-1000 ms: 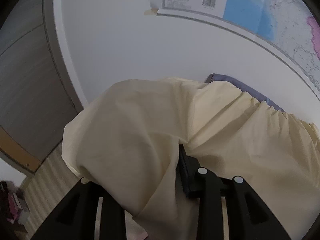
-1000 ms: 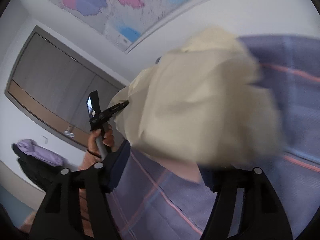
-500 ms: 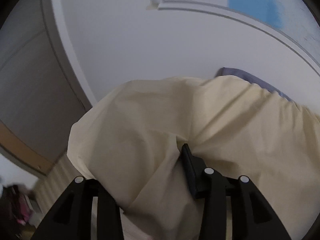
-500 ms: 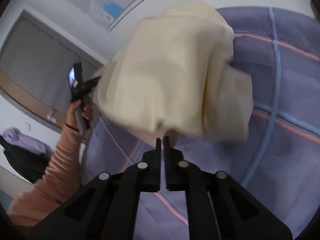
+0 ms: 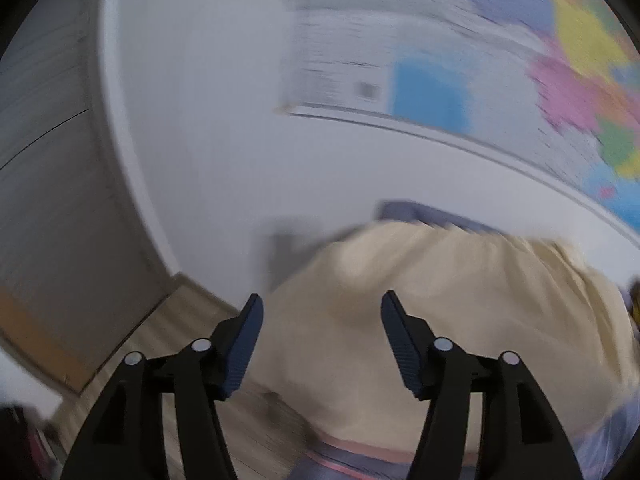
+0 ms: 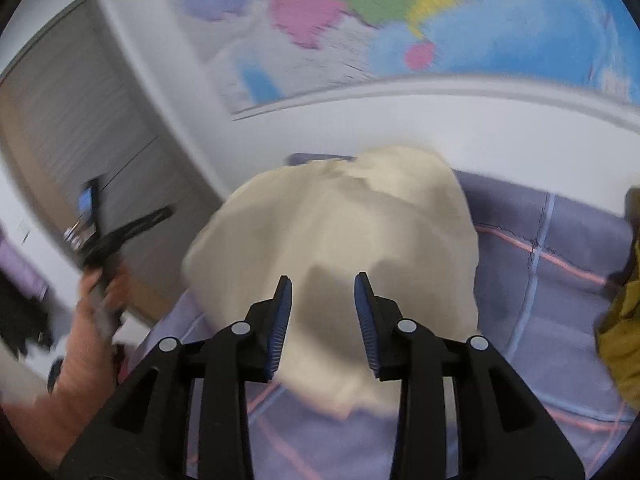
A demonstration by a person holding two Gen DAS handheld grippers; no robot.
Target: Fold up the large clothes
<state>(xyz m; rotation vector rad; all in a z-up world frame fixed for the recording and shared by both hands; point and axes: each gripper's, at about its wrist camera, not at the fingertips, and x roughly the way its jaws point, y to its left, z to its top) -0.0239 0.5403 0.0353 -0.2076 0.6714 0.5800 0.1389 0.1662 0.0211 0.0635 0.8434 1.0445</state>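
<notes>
A cream garment [image 6: 344, 240] lies bunched and folded over on the purple checked bed cover [image 6: 552, 292]. It also shows in the left wrist view [image 5: 440, 312], blurred. My left gripper [image 5: 320, 308] is open and empty, raised just in front of the garment. My right gripper [image 6: 323, 286] is open and empty, just above the garment's near edge. The left gripper also shows in the right wrist view [image 6: 120, 236], held in a hand at the left of the garment.
A white wall with a coloured map [image 6: 400, 20] stands behind the bed. A grey wardrobe [image 5: 48, 200] is at the left. A mustard cloth [image 6: 624, 320] lies at the bed's right edge. Dark and purple clothes [image 6: 20, 280] hang at far left.
Both grippers have let go of the cream garment and opened. The garment has dropped onto the bed. Both cameras have tilted up and pulled back.
</notes>
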